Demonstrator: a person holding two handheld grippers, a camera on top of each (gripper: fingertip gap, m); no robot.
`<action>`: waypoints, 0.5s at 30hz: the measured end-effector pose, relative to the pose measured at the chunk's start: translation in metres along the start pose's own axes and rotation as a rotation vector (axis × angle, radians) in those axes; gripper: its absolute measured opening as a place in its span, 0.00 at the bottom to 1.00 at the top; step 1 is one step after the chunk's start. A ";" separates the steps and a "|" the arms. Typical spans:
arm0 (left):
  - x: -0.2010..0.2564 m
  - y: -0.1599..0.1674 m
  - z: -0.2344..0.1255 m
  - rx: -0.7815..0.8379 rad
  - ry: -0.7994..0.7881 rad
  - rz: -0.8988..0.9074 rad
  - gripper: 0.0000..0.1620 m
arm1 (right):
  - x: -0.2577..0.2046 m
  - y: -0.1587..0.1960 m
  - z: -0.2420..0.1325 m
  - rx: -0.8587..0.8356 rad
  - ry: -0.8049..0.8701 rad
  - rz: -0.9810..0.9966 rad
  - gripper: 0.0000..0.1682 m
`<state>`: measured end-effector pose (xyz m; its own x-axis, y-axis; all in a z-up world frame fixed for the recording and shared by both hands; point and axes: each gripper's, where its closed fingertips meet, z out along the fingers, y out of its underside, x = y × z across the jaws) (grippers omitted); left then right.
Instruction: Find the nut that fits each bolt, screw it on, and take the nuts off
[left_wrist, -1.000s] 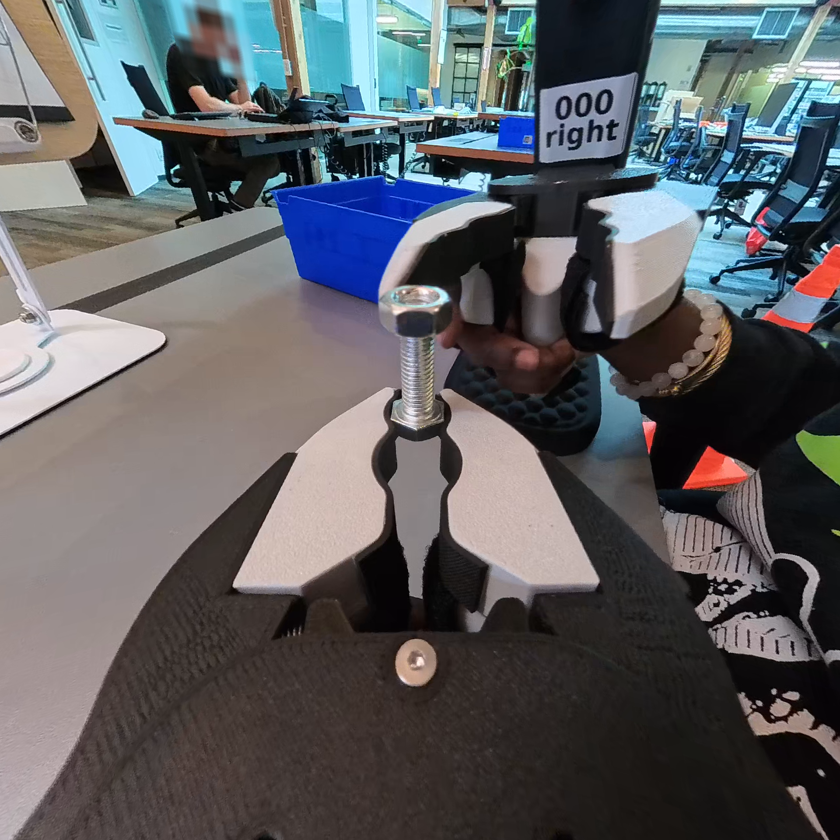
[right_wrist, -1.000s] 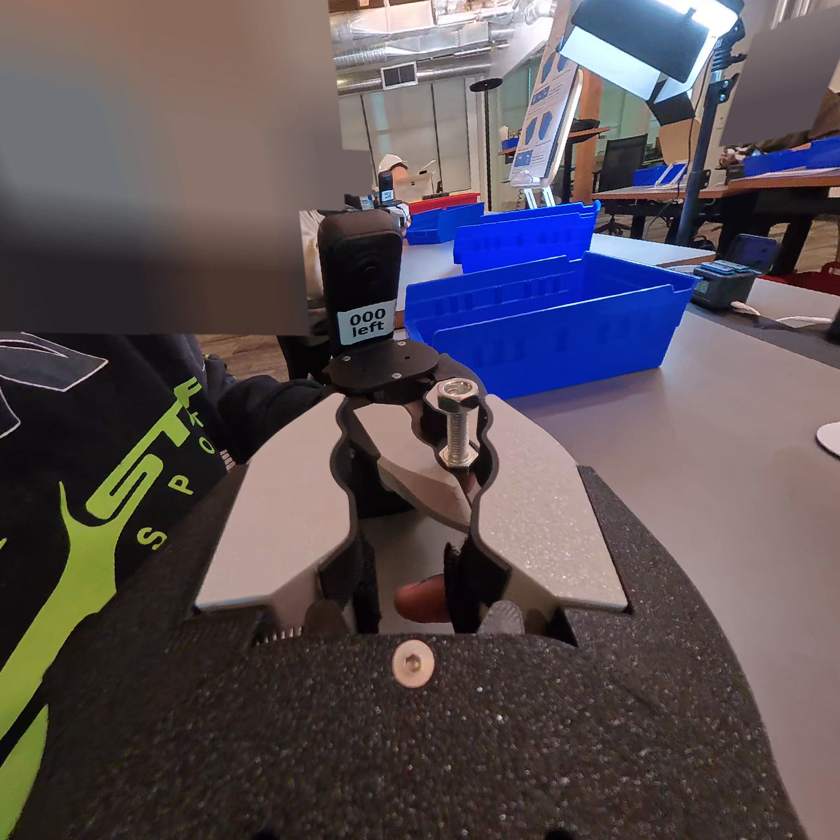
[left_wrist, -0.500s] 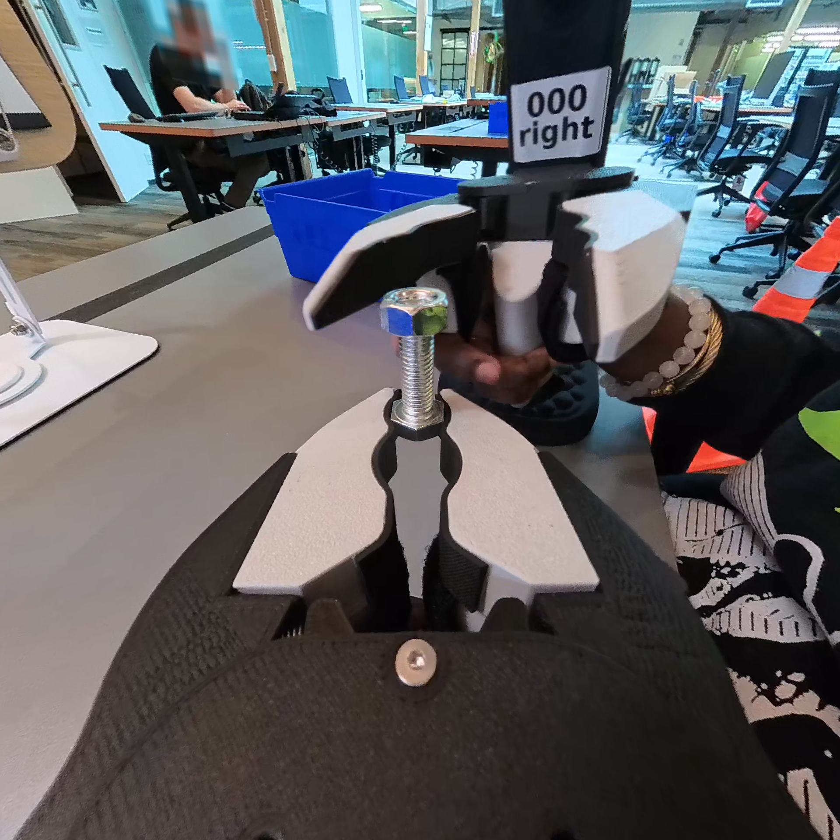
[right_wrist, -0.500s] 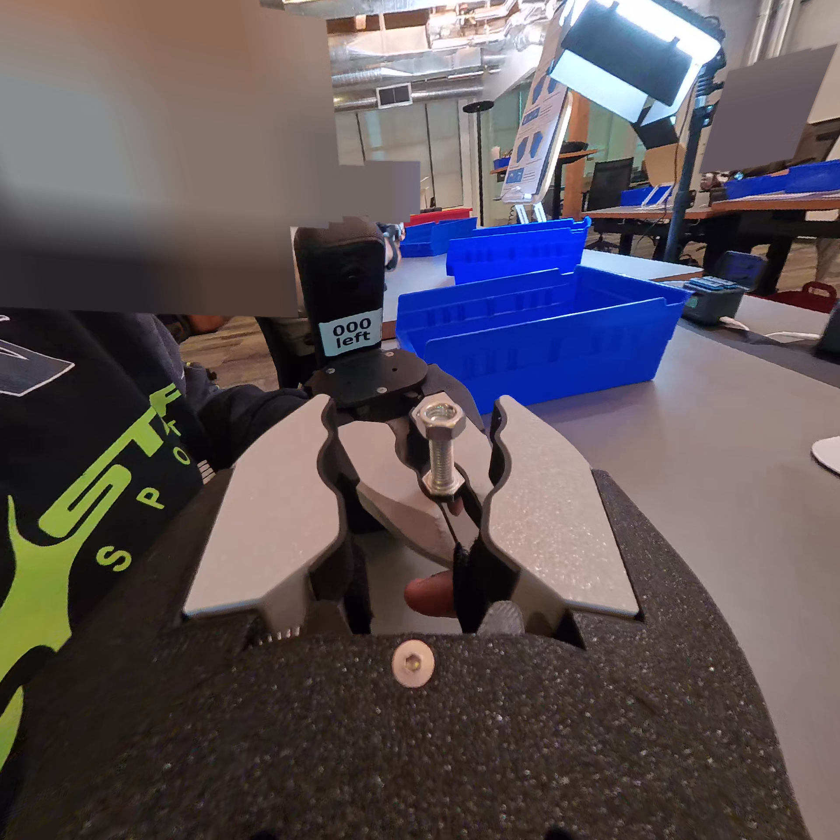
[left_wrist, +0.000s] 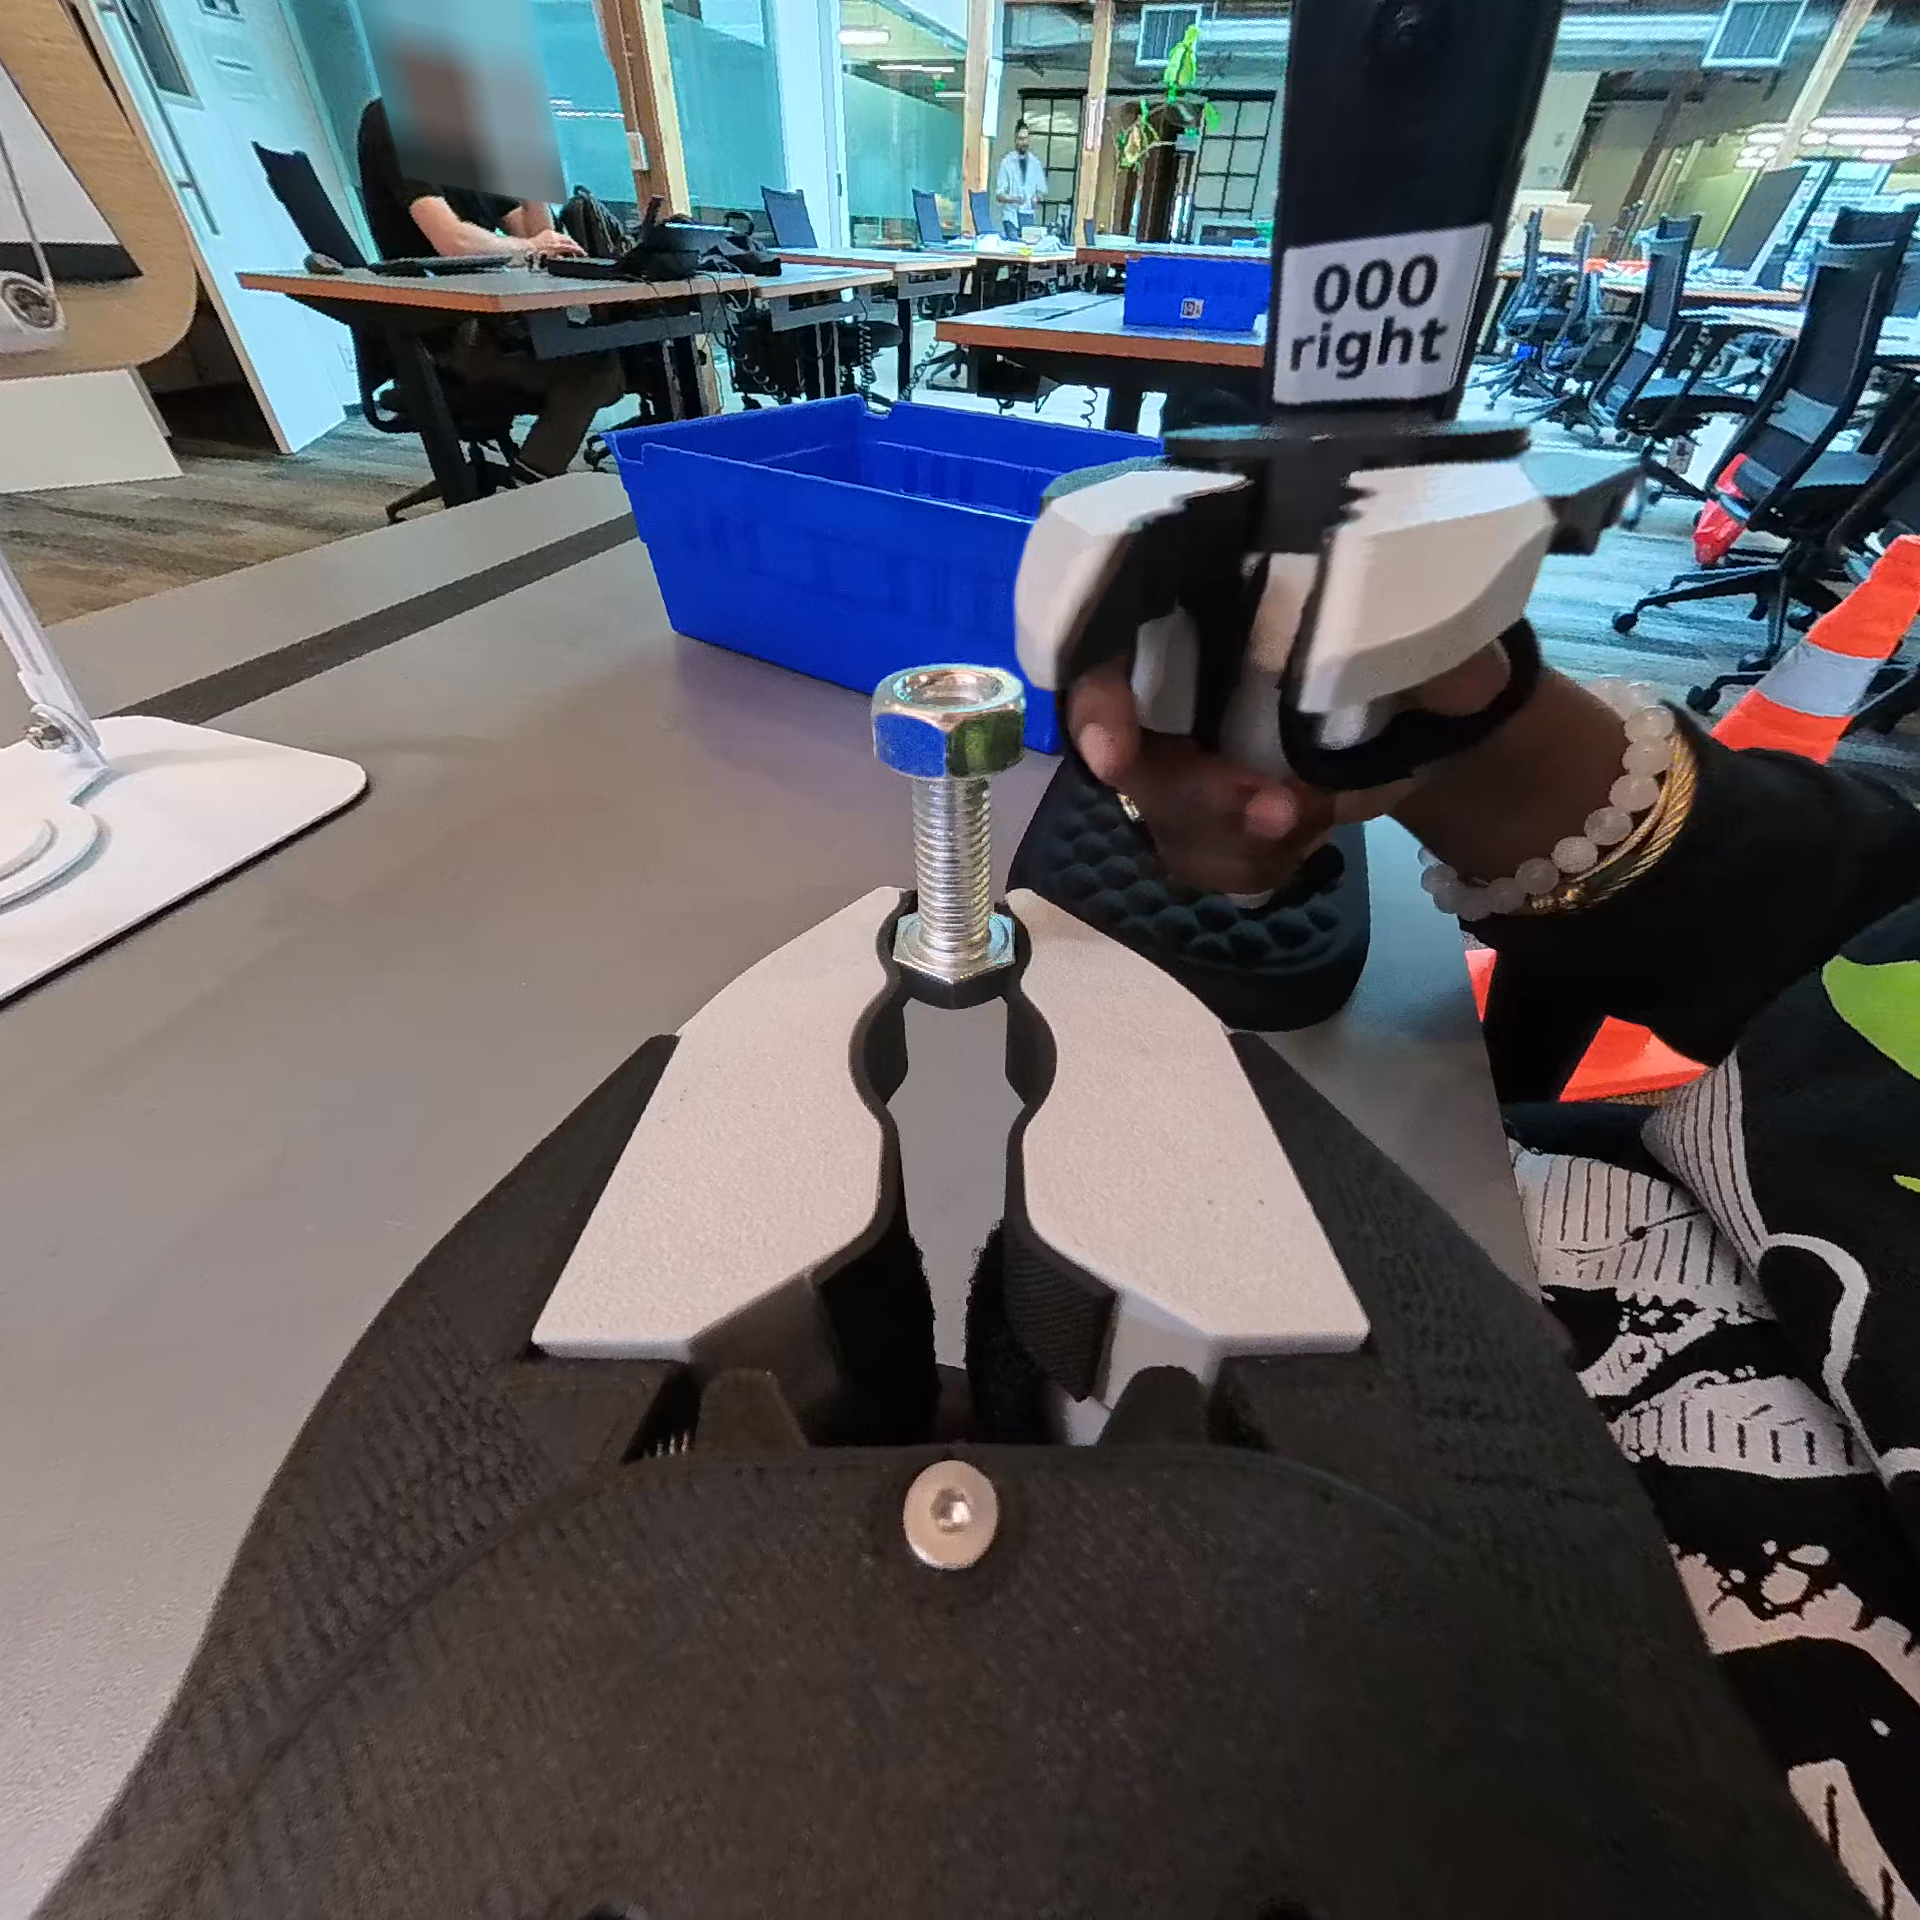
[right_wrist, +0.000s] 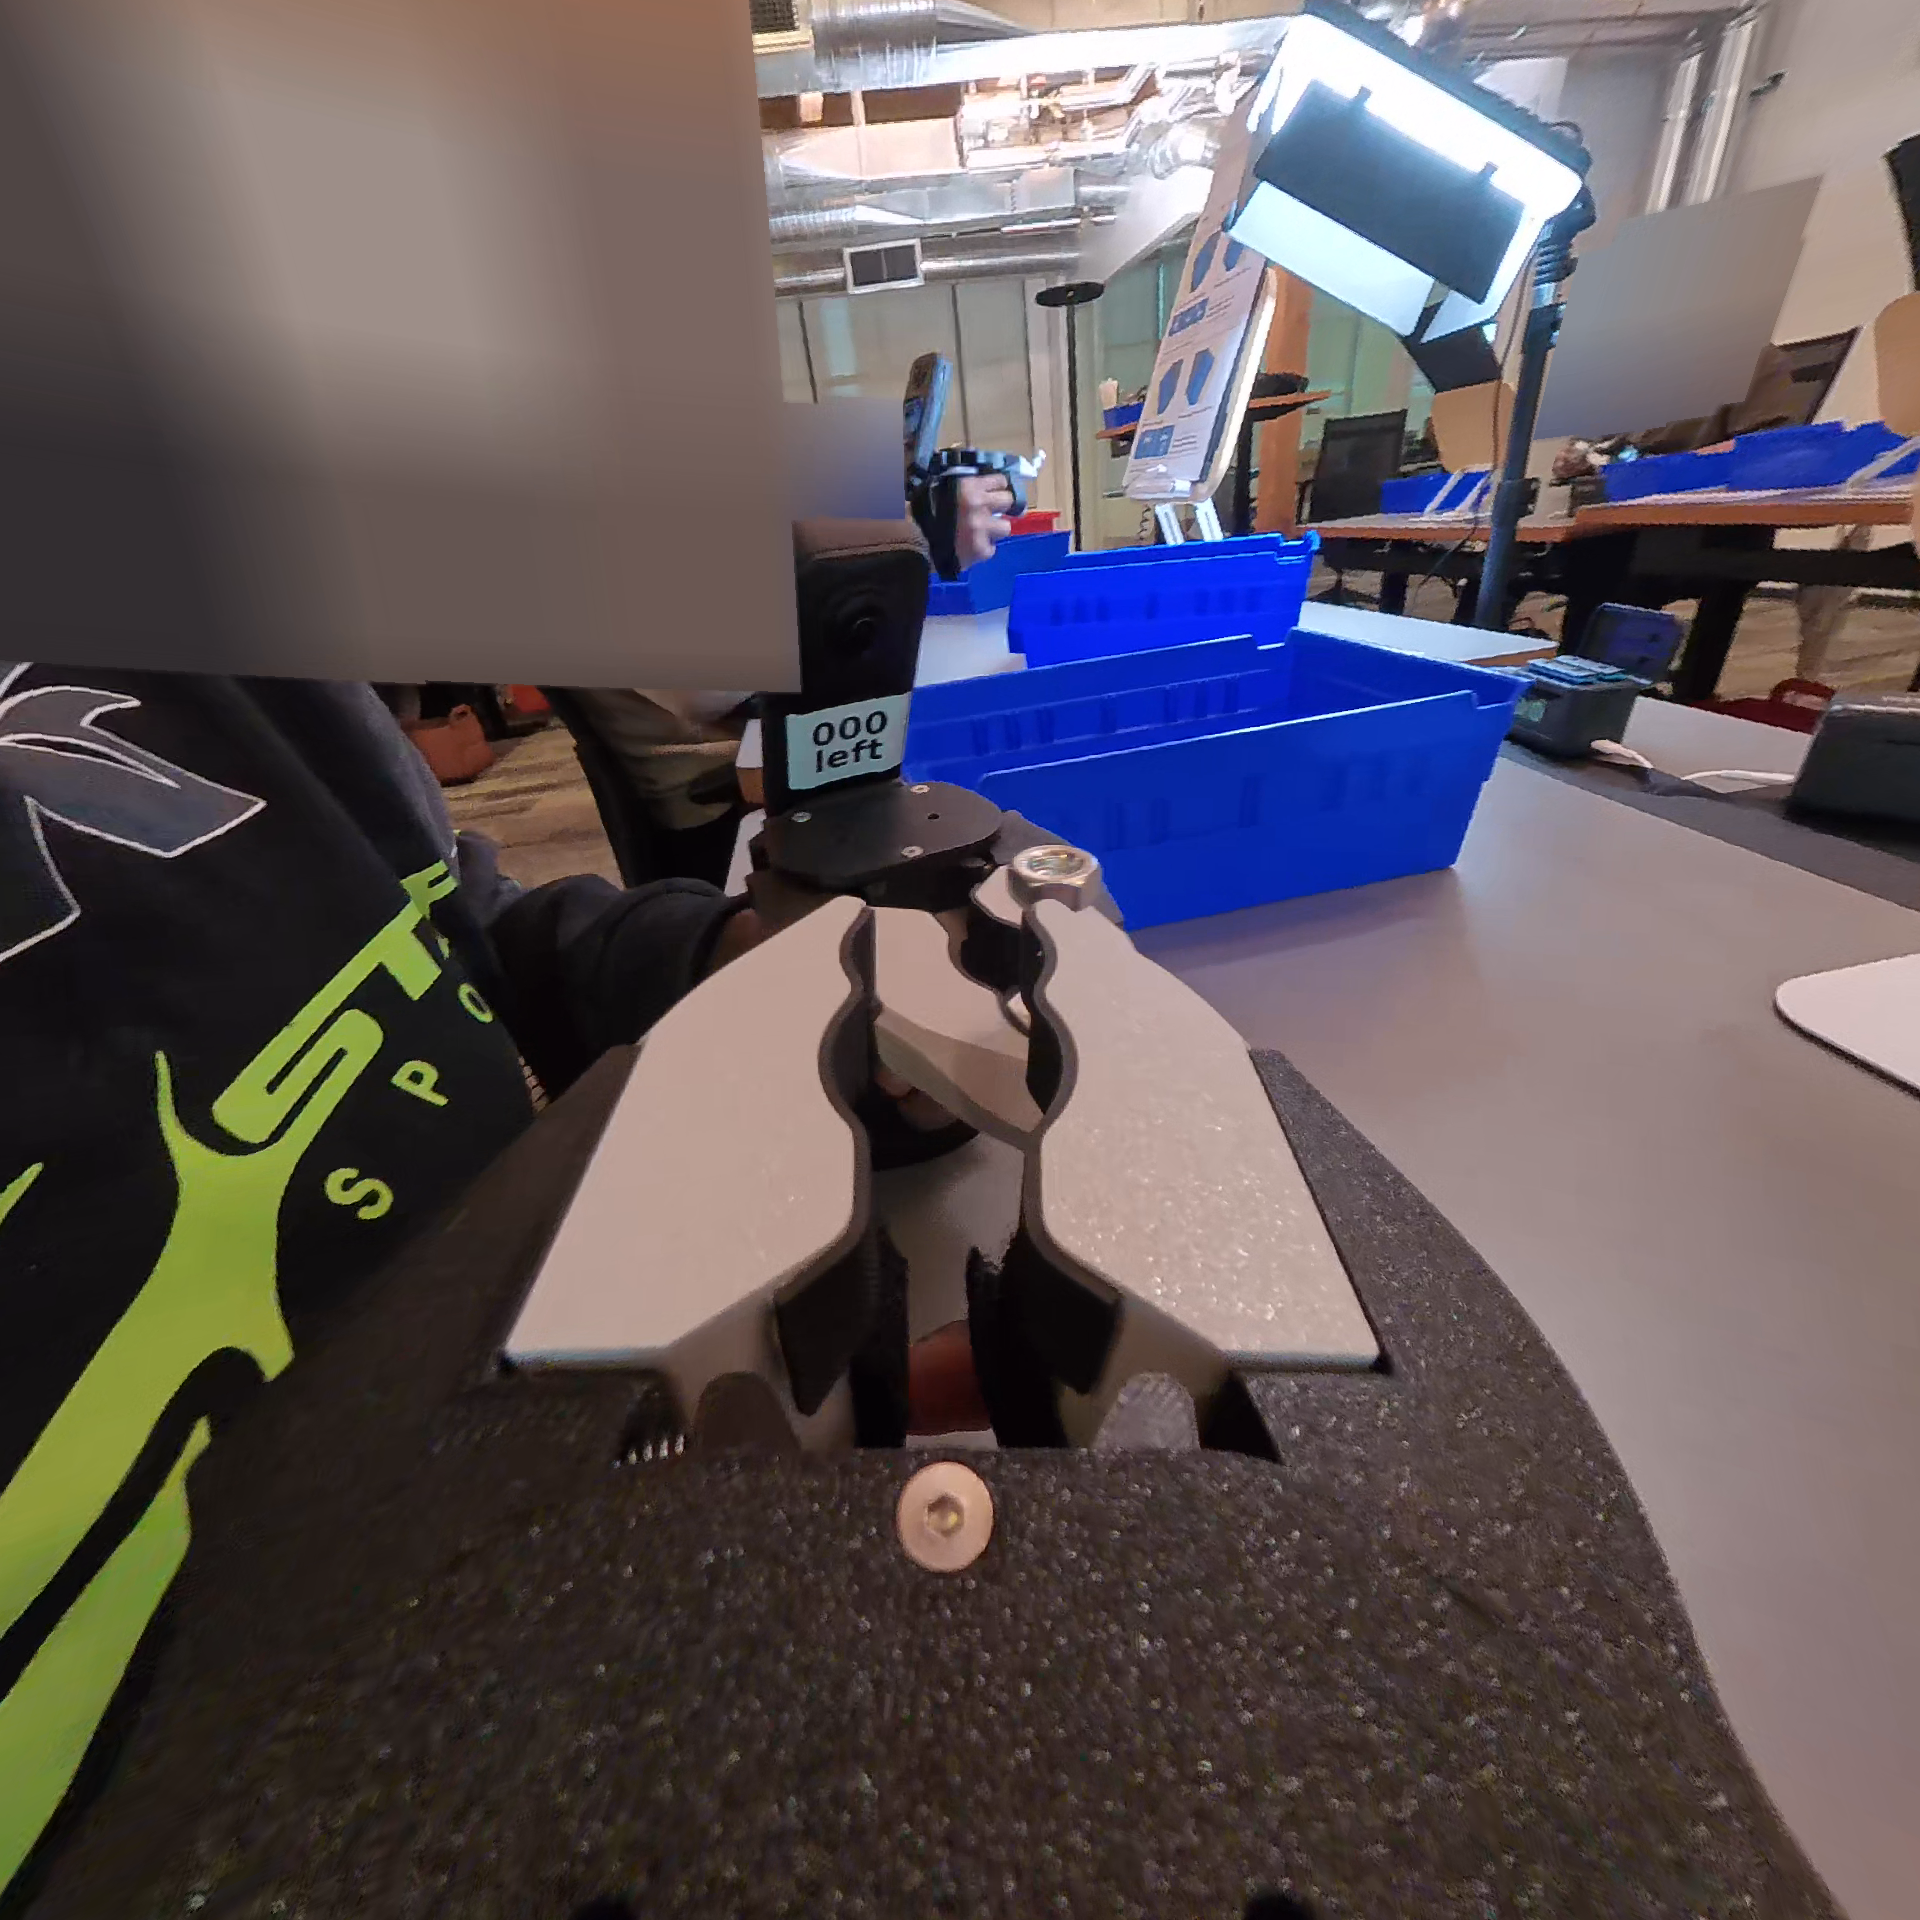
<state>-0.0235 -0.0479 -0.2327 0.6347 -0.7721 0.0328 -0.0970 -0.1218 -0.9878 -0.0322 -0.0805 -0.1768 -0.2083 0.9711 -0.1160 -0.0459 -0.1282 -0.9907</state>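
The left hand-held gripper (left_wrist: 954, 951) is pinching the bolt (left_wrist: 951, 873) between its fingertips: the hexagonal piece at the bolt's lower end sits in the notch at the tips, and the threaded shaft stands upright above the fingers. A nut (left_wrist: 948, 720) sits at the very top of the shaft. How far it is threaded on cannot be told.

The right hand-held gripper (left_wrist: 1283, 613) hangs just to the right of the nut and a little above it, apart from it, carried by the person's hand (left_wrist: 1216, 800). Its white fingers (left_wrist: 1101, 582) are motion-blurred in the left wrist view. In the right wrist view the same gripper (right_wrist: 945, 940) has its fingers slightly parted with nothing between them. Most of the bolt is hidden there behind the right finger, and only the nut (right_wrist: 1055, 871) peeks over its tip.

Both tools are over the grey table (left_wrist: 312, 1039). A blue bin (left_wrist: 862, 551) stands on it beyond the bolt; its inside is hard to make out from this low angle. A white stand base (left_wrist: 156, 821) is cut off at the left edge. The person's dark sleeve (left_wrist: 1766, 894) and printed clothing fill the right margin. A person at a far desk is blurred over.
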 end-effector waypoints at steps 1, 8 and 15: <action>0.000 0.000 0.000 0.000 0.002 0.003 0.09 | 0.003 -0.001 0.001 0.008 0.012 0.003 0.17; 0.005 0.002 0.001 -0.018 0.026 0.026 0.09 | 0.008 0.006 0.028 -0.042 -0.011 -0.015 0.33; 0.002 0.000 0.000 -0.003 0.016 0.000 0.09 | 0.005 0.004 0.018 -0.045 0.006 -0.028 0.27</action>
<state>-0.0226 -0.0492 -0.2328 0.6224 -0.7819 0.0349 -0.0994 -0.1232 -0.9874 -0.0509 -0.0802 -0.1801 -0.2017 0.9754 -0.0885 -0.0072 -0.0918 -0.9957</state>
